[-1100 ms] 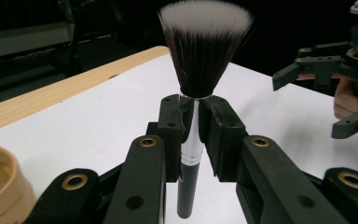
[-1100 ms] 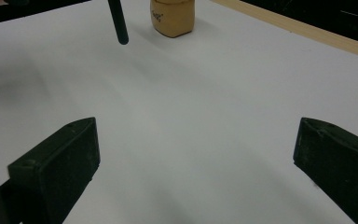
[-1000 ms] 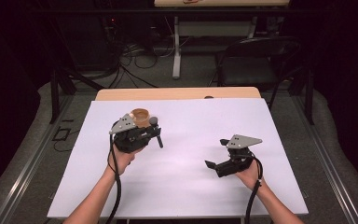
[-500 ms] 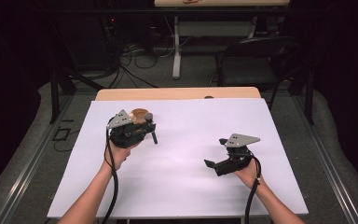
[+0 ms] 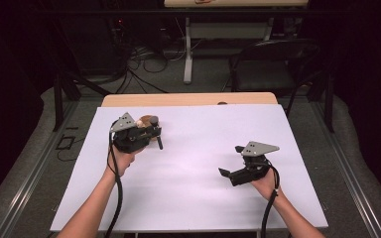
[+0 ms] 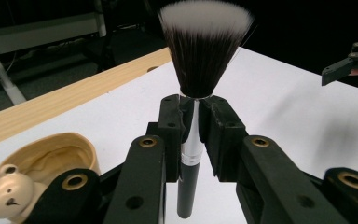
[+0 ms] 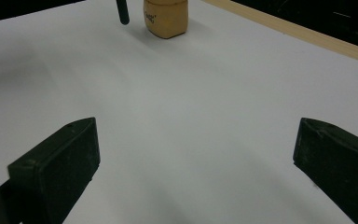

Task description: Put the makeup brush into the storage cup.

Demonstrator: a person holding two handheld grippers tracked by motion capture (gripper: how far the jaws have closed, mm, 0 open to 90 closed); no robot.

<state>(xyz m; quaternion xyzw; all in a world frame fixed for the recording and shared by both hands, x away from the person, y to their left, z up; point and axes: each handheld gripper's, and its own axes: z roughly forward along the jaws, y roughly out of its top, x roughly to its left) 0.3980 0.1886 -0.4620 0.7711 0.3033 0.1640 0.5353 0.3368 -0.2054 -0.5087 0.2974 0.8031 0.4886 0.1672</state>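
Brush [image 6: 193, 135] upright between left jaws, bear-faced holder [image 6: 42, 172] just beside, on table [image 5: 198, 193]

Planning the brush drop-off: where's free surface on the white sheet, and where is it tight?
Free: the white sheet between the left gripper and right gripper, plus the near strip by the forearms and the far-right corner. Tight: the far-left, where the makeup brush hangs clamped beside the bear cup.

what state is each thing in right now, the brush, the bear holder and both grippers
makeup brush: upright, bristles up, clamped at its silver ferrule
bear holder: empty, standing on the white table
left gripper: shut on the brush
right gripper: open, holding nothing, above bare table
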